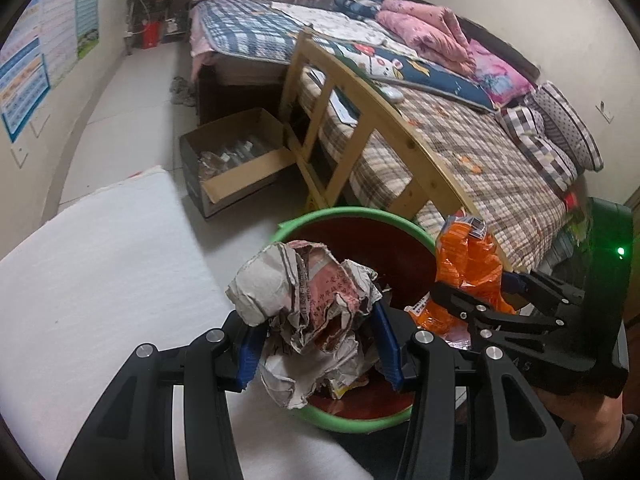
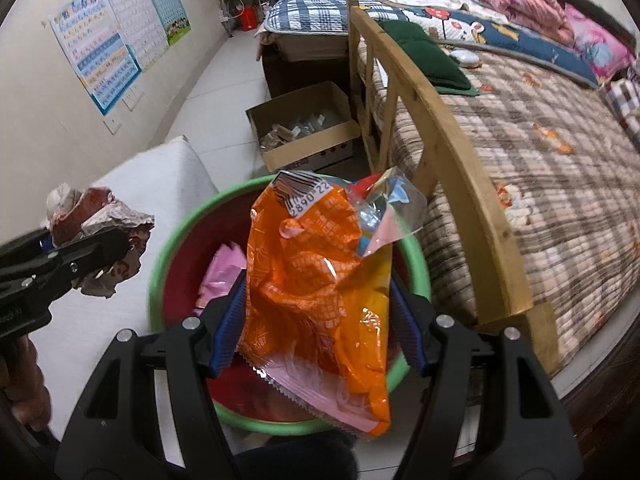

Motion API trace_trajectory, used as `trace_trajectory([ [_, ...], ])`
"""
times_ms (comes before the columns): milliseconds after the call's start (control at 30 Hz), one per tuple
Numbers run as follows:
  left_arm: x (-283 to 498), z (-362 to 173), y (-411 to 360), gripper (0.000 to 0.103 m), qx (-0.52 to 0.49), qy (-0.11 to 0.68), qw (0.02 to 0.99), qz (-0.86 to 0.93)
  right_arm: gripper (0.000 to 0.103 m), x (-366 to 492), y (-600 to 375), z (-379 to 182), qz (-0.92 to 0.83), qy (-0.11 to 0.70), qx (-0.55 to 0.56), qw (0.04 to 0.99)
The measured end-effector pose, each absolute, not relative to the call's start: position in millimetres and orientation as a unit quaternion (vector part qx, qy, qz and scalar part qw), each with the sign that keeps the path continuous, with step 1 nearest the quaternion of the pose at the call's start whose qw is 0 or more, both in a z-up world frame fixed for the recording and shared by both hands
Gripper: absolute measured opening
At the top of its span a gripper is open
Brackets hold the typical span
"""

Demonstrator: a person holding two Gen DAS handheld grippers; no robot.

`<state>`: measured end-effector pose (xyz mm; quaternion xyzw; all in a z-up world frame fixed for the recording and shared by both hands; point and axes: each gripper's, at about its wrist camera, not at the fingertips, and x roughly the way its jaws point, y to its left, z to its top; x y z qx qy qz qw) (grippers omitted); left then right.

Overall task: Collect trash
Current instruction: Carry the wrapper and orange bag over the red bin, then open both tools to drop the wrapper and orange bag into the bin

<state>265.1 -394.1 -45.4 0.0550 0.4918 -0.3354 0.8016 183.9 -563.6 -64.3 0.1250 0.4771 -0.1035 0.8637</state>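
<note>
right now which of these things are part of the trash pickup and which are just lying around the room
Part of the job:
- crumpled paper, gripped by the left gripper
- orange snack wrapper, gripped by the right gripper
- green-rimmed bin below both
- pink wrapper already in the bin

Just lying about:
- cardboard box by the bed
- wooden bed frame
- wall posters
- white pad

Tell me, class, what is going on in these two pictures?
A person is collecting trash with two handheld grippers. The left gripper is clamped on a crumpled newspaper wad, and the right gripper on an orange snack wrapper. Both are held above a green-rimmed bin that already holds a pink wrapper. Nothing is released yet.
</note>
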Motion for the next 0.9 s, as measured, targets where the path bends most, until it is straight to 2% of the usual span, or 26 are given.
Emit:
trace_trajectory([
  [300,266,-62,-415,0.045,0.062,0.504,0.791,-0.343,0.064,185,-573,-78,-0.099,0.486,0.12,0.86],
  [600,272,-55,-417,0.047,0.04,0.503,0.79,-0.347,0.065,189,-567,-77,-0.083,0.487,0.116,0.862],
  [633,273,-53,-417,0.05,0.033,0.502,0.79,-0.351,0.065,190,-566,-76,-0.08,0.487,0.115,0.862],
  [700,273,-48,-416,0.06,0.016,0.497,0.791,-0.357,0.077,190,-563,-75,-0.07,0.49,0.113,0.862],
  [733,273,-45,-414,0.075,0.008,0.492,0.794,-0.358,0.081,190,-562,-75,-0.068,0.49,0.108,0.862],
  [767,273,-41,-412,0.084,0.001,0.485,0.797,-0.359,0.087,189,-560,-73,-0.072,0.486,0.101,0.865],
  [900,272,-38,-405,0.09,-0.013,0.485,0.795,-0.363,0.096,184,-556,-68,-0.073,0.482,0.092,0.868],
])
